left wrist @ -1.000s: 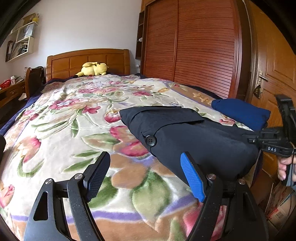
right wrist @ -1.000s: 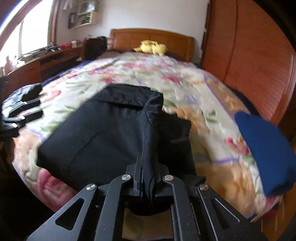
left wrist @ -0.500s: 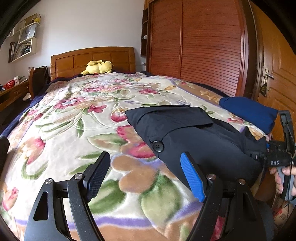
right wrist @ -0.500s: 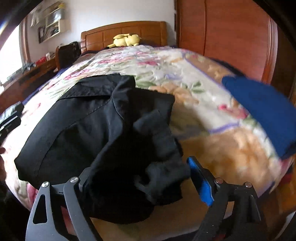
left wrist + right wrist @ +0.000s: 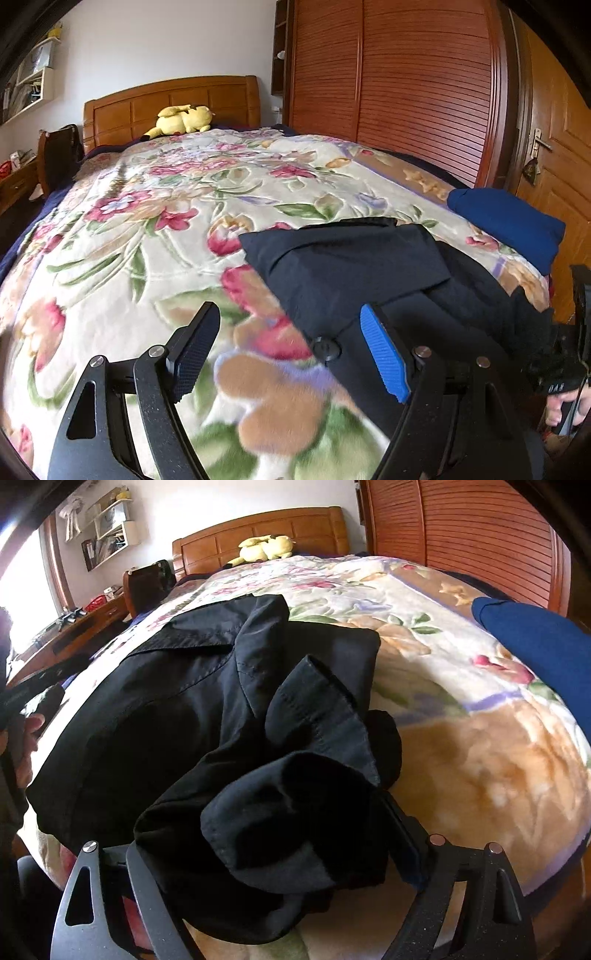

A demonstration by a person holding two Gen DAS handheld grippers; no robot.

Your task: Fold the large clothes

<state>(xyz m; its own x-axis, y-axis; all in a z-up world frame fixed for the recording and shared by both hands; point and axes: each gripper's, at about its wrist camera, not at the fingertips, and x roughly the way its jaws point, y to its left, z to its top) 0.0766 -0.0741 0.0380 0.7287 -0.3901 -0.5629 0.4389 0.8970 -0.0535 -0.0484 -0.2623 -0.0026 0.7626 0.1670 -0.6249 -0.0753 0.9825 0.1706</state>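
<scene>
black coat (image 5: 155, 709), partly folded, at foot edge of bed (image 5: 129, 221), near right corner.
soft, limp, fairly heavy; take seams or hem. left hand-held gripper (image 5: 291, 350) apart, empty; right hand-held gripper (image 5: 266, 867) closing, bunched cloth between jaws, unpinched.

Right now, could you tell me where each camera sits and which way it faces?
Left wrist: on the left gripper, open over the floral blanket, facing the headboard; a hand shows at right.
Right wrist: on the right gripper, jaws closing around bunched black garment; a hand shows at left.
Shared: garment, blanket, yellow plush toy, folded blue cloth.
</scene>
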